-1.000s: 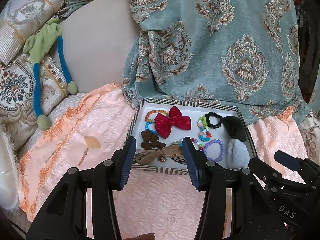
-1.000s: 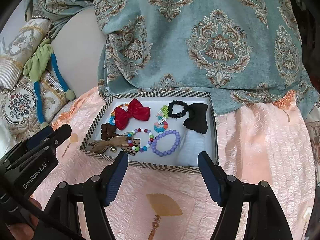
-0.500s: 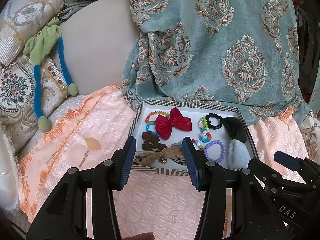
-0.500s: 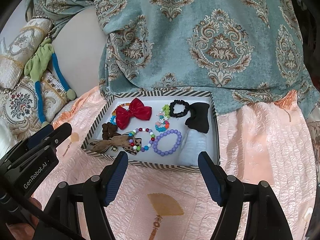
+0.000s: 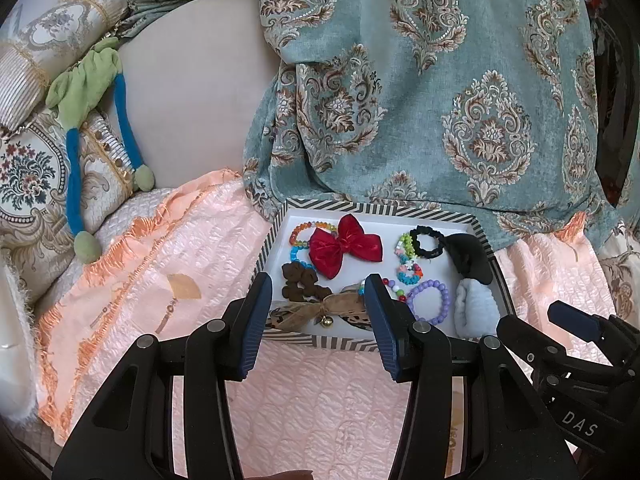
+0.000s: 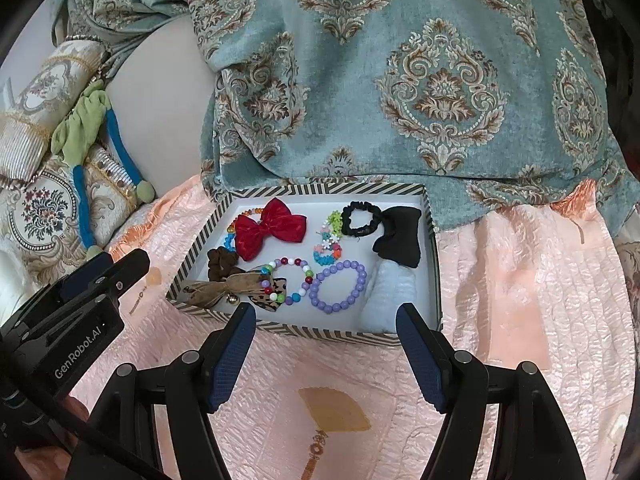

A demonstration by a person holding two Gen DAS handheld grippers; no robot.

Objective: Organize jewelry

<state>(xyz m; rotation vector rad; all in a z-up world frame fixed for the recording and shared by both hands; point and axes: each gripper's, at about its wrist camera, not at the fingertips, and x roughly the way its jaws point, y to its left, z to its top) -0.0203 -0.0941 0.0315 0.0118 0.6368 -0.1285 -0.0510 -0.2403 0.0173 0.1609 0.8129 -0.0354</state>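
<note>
A striped shallow box (image 6: 304, 331) (image 5: 276, 236) lies on a pink quilt. It holds a red bow (image 6: 268, 232) (image 5: 346, 246), a brown leopard bow with a bell (image 6: 228, 288) (image 5: 316, 312), a purple bead bracelet (image 6: 338, 286) (image 5: 430, 300), a multicolour bead bracelet (image 6: 288, 280), a black scrunchie (image 6: 362, 220), a black bow (image 6: 400, 242), a brown scrunchie (image 6: 220, 264) and a pale blue cloth (image 6: 390, 296). My left gripper (image 5: 316, 292) is open and empty over the box's near left. My right gripper (image 6: 324, 320) is open and empty at the box's near edge.
The pink quilt (image 6: 520, 300) covers the surface around the box. A teal patterned curtain (image 6: 400, 80) hangs right behind the box. Embroidered cushions (image 5: 28, 176) and a green-blue plush toy (image 5: 84, 88) lie at the left.
Both grippers have moved slightly forward toward the box. Both stay open and empty. Nothing in the box has moved.
</note>
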